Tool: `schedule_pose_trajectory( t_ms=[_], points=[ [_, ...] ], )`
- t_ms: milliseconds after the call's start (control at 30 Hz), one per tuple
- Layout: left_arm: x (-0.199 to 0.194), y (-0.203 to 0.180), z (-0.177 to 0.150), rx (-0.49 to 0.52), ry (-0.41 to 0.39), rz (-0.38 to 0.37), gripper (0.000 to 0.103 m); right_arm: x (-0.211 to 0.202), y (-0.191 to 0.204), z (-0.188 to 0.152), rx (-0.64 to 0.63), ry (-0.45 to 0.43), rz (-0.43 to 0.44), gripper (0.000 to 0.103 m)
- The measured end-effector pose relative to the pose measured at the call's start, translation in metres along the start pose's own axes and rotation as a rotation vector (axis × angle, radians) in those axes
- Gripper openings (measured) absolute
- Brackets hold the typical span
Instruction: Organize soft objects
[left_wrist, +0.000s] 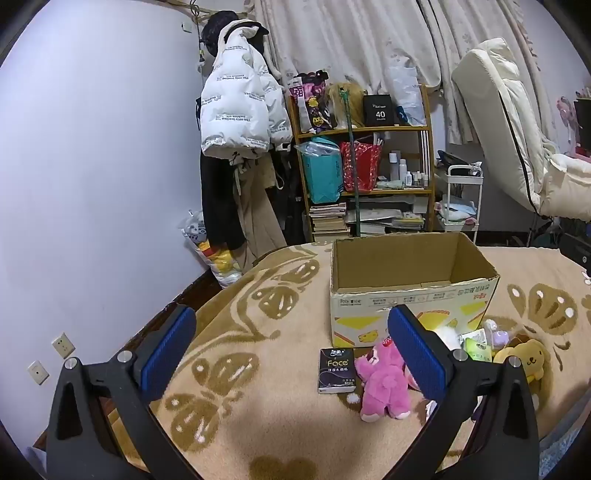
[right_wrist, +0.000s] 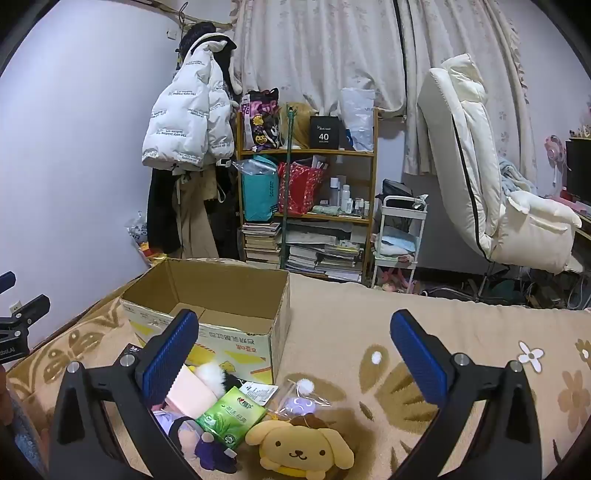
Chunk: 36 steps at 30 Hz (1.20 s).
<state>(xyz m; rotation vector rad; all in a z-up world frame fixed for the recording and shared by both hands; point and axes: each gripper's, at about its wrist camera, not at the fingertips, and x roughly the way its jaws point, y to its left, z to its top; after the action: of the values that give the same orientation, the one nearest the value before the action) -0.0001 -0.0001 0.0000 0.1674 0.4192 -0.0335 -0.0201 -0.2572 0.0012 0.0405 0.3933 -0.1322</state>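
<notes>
The cardboard box (right_wrist: 207, 295) stood open on the bed (right_wrist: 369, 332), nothing visible inside it. The left tool (left_wrist: 291, 350) hung released, the pink plush bear (left_wrist: 382, 384) lying at about five o'clock under its right finger. The right tool (right_wrist: 295, 354) was spread wide too, with the yellow dog plush (right_wrist: 301, 446) at six o'clock, face up, floppy-eared, beside a green tissue pack (right_wrist: 231, 417).
</notes>
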Motion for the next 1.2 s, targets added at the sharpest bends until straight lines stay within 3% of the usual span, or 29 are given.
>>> schedule_pose_trajectory(
  t_ms=[1200],
  points=[
    [0.0054,-0.0027,-0.0031,0.019,0.021,0.004,0.102,0.0013,0.0041,0.0017,-0.008,0.014,0.005,0.103]
  ],
)
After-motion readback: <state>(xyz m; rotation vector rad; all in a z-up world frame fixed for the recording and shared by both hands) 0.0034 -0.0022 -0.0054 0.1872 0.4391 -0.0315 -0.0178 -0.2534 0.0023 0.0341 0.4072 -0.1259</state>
